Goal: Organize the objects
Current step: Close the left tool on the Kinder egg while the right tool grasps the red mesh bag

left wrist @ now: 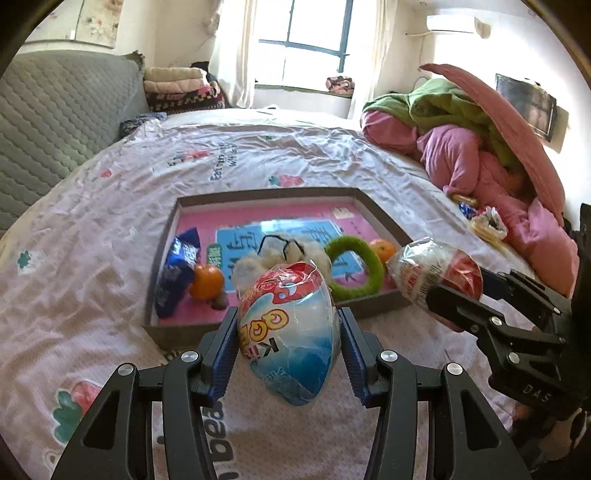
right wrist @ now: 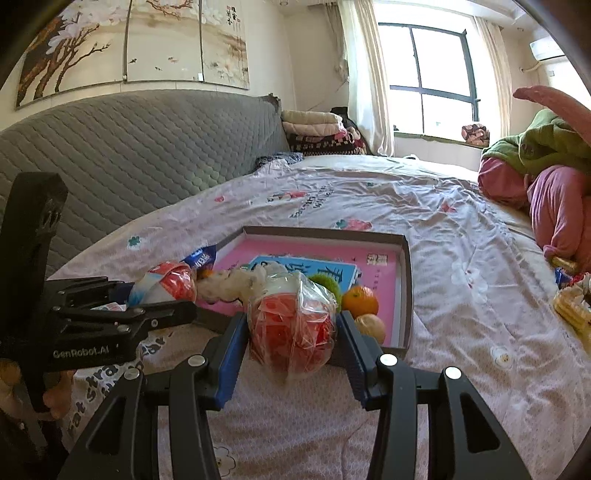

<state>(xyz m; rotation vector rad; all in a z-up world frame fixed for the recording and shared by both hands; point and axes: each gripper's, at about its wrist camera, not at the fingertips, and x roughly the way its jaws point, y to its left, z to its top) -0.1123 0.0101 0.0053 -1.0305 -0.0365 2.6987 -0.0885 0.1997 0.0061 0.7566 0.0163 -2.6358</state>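
Home bedroom. Big bed (right wrist: 369,206) with pink printed sheet (left wrist: 110,206), grey quilted headboard (right wrist: 147,147), folded blankets (right wrist: 317,133) stacked at its end, crumpled pink and green duvets (left wrist: 461,122) piled on the side. Curtained window (right wrist: 432,81), wall air conditioner (left wrist: 450,24), floral panel painting (right wrist: 129,40) over the headboard, small wall TV (left wrist: 526,105).

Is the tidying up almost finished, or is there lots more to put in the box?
Partly done. The box already holds oranges, a green ring, a blue packet and a fluffy toy. Left gripper and right gripper each hold a wrapped egg toy. Snack wrappers by the blankets still wait.
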